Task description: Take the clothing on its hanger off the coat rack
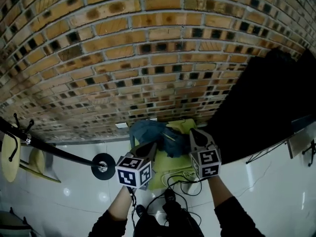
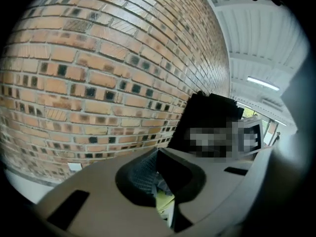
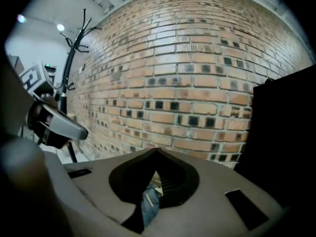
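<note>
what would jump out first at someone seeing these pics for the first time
The brick wall fills the upper head view. At its foot, mid-picture, blue clothing lies crumpled on a yellow-green thing, with the left gripper and right gripper just in front of it, tongs shut. A black coat rack slants across the lower left, and a black panel stands at the right.
</note>
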Available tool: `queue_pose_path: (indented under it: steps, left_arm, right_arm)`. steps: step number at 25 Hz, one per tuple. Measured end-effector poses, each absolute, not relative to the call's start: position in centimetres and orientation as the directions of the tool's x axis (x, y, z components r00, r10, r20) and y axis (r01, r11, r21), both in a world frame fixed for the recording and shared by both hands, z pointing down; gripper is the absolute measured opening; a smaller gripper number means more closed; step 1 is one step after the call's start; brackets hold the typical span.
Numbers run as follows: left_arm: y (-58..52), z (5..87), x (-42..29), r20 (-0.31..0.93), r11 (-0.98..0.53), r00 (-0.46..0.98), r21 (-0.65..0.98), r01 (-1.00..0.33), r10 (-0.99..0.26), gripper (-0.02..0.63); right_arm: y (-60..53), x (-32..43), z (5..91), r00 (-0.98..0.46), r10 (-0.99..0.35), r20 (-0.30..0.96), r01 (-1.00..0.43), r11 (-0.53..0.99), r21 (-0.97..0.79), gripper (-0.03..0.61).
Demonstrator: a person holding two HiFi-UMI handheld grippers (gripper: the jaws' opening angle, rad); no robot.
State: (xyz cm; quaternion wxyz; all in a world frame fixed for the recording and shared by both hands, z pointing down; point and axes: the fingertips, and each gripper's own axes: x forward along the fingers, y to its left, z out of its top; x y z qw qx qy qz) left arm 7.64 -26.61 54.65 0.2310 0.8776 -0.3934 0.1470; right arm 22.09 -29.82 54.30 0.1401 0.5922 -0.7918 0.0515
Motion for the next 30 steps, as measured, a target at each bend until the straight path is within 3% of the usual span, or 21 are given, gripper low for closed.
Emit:
queue_pose_path:
  steps: [6, 12, 30]
  left_arm:
    - [-25.0, 46.9, 8.7, 0.359, -0.63, 0.675, 0.25, -0.735, -0.644, 0.006]
    - [-23.7, 41.3, 8.1, 0.319, -0.631, 0.668, 0.223, -0.743, -0.673, 0.005]
    - [-21.0, 39.9, 7.1, 0.302, -0.656, 0.682, 0.197, -0.729, -0.666, 0.006]
  right_arm:
    - [-26.4, 19.5, 45.4, -0.361, -0.91, 0.204, -0.932, 0.361, -0.041, 0.005]
    - [-24.4, 17.6, 39.9, -0.415, -0.888, 0.196, -0.909, 0.414, -0.05, 0.005]
    - [-21.5, 15.1, 39.6, -0.487, -0.847, 0.213, -0.871, 0.489, -0.045, 0.005]
